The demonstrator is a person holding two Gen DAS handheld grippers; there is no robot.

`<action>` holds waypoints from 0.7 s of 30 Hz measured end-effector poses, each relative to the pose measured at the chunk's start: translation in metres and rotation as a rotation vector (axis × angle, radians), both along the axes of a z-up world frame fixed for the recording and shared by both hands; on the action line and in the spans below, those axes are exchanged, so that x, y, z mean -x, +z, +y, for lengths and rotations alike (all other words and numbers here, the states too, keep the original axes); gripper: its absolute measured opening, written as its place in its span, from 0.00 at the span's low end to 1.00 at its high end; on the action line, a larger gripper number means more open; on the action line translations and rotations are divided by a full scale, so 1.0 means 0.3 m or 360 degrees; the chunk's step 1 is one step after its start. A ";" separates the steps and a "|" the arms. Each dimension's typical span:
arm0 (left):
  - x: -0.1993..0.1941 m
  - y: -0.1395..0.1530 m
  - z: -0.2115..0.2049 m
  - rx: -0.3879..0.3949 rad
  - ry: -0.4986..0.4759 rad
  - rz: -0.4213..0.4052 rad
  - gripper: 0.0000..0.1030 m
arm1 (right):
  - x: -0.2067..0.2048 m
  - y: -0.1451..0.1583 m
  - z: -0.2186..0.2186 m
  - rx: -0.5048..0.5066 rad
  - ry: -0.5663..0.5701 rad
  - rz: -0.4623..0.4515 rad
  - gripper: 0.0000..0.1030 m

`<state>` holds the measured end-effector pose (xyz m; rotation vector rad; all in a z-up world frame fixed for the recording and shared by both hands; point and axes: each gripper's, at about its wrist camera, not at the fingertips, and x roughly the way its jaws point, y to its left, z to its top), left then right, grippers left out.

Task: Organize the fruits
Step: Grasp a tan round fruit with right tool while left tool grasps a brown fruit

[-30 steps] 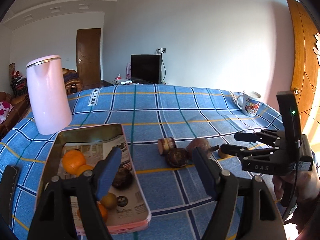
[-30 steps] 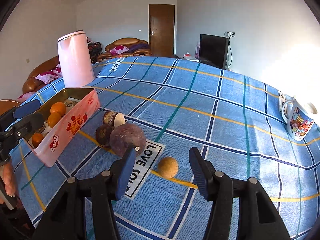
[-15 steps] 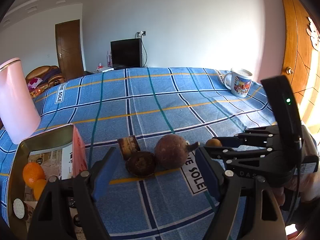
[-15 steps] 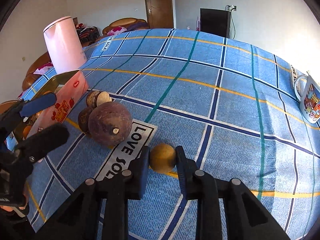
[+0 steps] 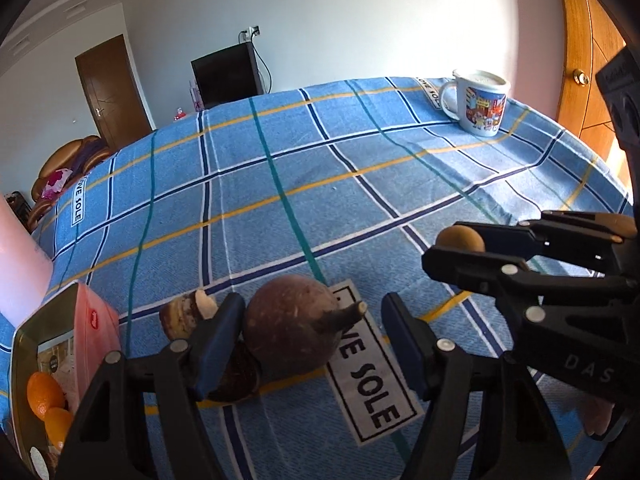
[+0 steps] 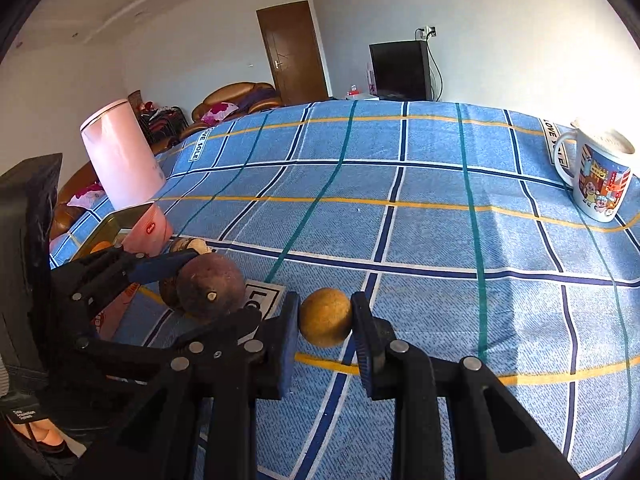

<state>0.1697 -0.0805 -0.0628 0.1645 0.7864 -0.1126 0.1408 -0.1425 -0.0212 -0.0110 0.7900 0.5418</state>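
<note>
The right claw (image 6: 325,334) is now pinching the small tan fruit (image 6: 325,317) and appears to be lifting it off the surface (image 6: 440,240), having closed on it within the last second. The left claw (image 5: 312,344), spread wide, is advancing to straddle the large purple fruit (image 5: 290,326), right of the tin (image 5: 24,356) already holding oranges (image 5: 42,394).

Blue checked tablecloth (image 5: 360,184): white label (image 5: 370,364) near the fruits, reading "VE SOLE", first letters covered; far-left label (image 5: 77,204) reading "VE SOLE". Right hand-held gripper (image 5: 460,246): "DAS" on its body. Other print illegible.
</note>
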 end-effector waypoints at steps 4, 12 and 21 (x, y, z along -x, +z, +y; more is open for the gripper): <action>0.004 0.009 0.037 0.0043 0.0038 -0.0017 0.52 | 0.009 0.009 -0.013 -0.0025 -0.0020 -0.0038 0.27; 0.056 0.043 0.080 0.0213 0.0021 -0.0103 0.49 | 0.027 0.023 -0.021 -0.0040 -0.0040 -0.0103 0.27; 0.080 0.058 0.060 0.0196 -0.0023 -0.0140 0.35 | 0.043 0.037 -0.028 -0.0077 -0.0025 -0.0159 0.27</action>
